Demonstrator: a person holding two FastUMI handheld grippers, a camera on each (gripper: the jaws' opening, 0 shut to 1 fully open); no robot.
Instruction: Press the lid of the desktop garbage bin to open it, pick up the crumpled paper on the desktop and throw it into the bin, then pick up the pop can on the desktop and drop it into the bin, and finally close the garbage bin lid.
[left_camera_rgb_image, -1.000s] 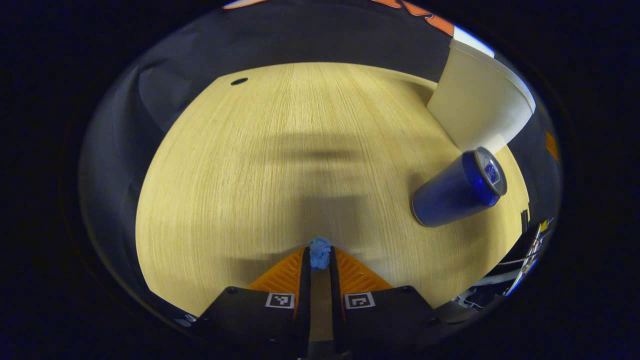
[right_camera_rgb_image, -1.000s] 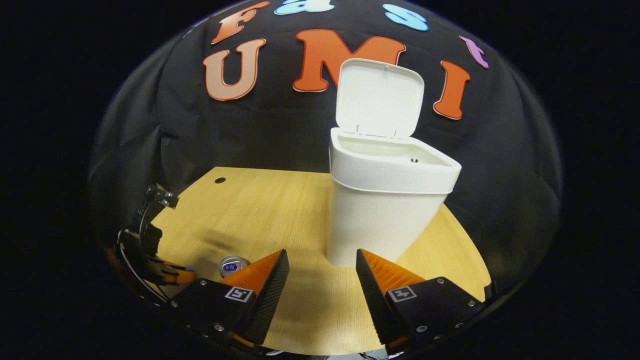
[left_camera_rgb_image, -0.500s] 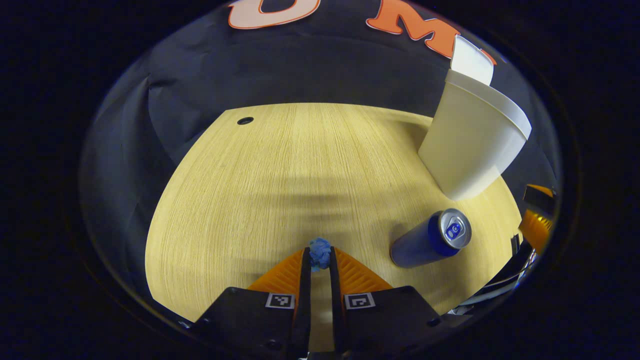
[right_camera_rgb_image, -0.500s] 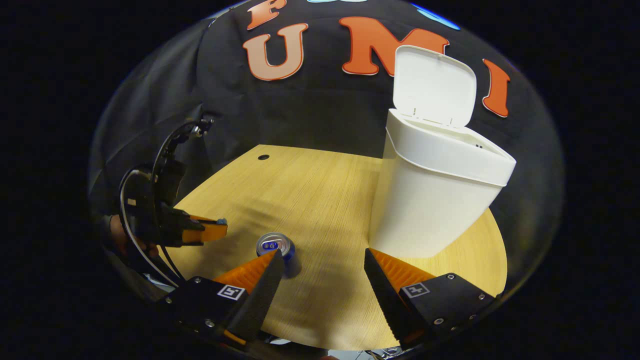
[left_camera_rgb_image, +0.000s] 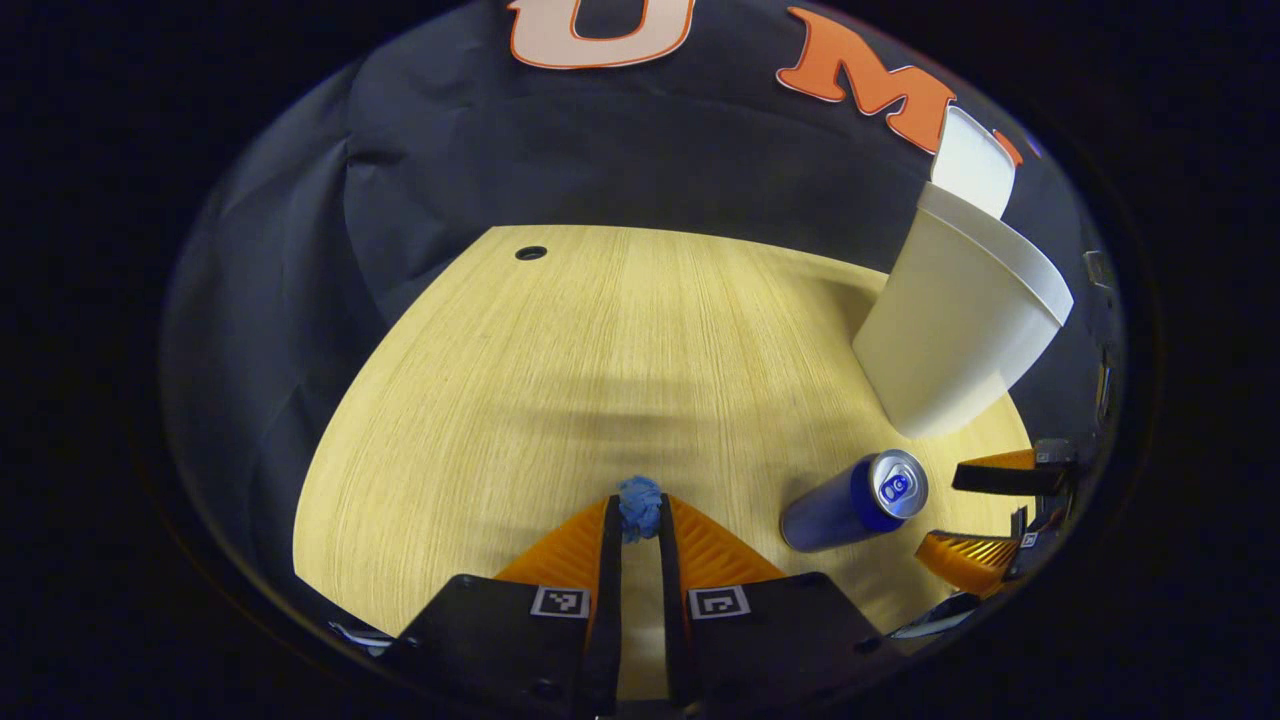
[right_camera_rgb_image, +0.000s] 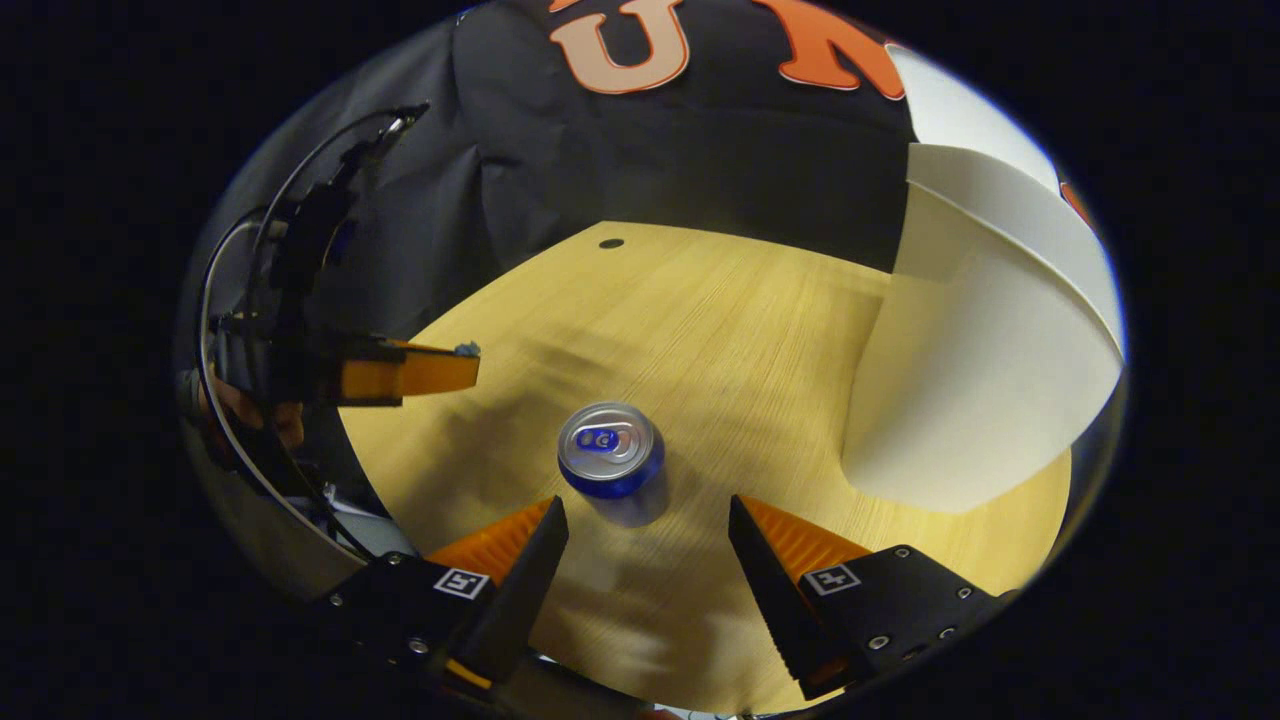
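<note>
A small blue crumpled paper (left_camera_rgb_image: 640, 496) is pinched at the tips of my left gripper (left_camera_rgb_image: 638, 516), which is shut on it above the wooden table (left_camera_rgb_image: 560, 380). In the right gripper view that gripper (right_camera_rgb_image: 440, 368) hovers at the left with the paper (right_camera_rgb_image: 466, 349) at its tip. A blue pop can (right_camera_rgb_image: 610, 460) stands upright just ahead of my open right gripper (right_camera_rgb_image: 648, 515), centred between its fingers but not touched. The left gripper view has the can (left_camera_rgb_image: 855, 492) at the lower right, beside the right gripper (left_camera_rgb_image: 985, 515). The white bin (left_camera_rgb_image: 960, 320) stands behind it with its lid (left_camera_rgb_image: 970, 165) up.
The bin's wall (right_camera_rgb_image: 980, 370) is close on the right in the right gripper view. A small round hole (left_camera_rgb_image: 531, 253) marks the table's far left part. A hand (right_camera_rgb_image: 280, 420) and cables sit behind the left gripper. The table's edge meets the black cloth wall.
My right gripper has swung left and down from facing the bin to facing the can, which now sits between its fingers' line. The left gripper, still holding the paper, has tilted up.
</note>
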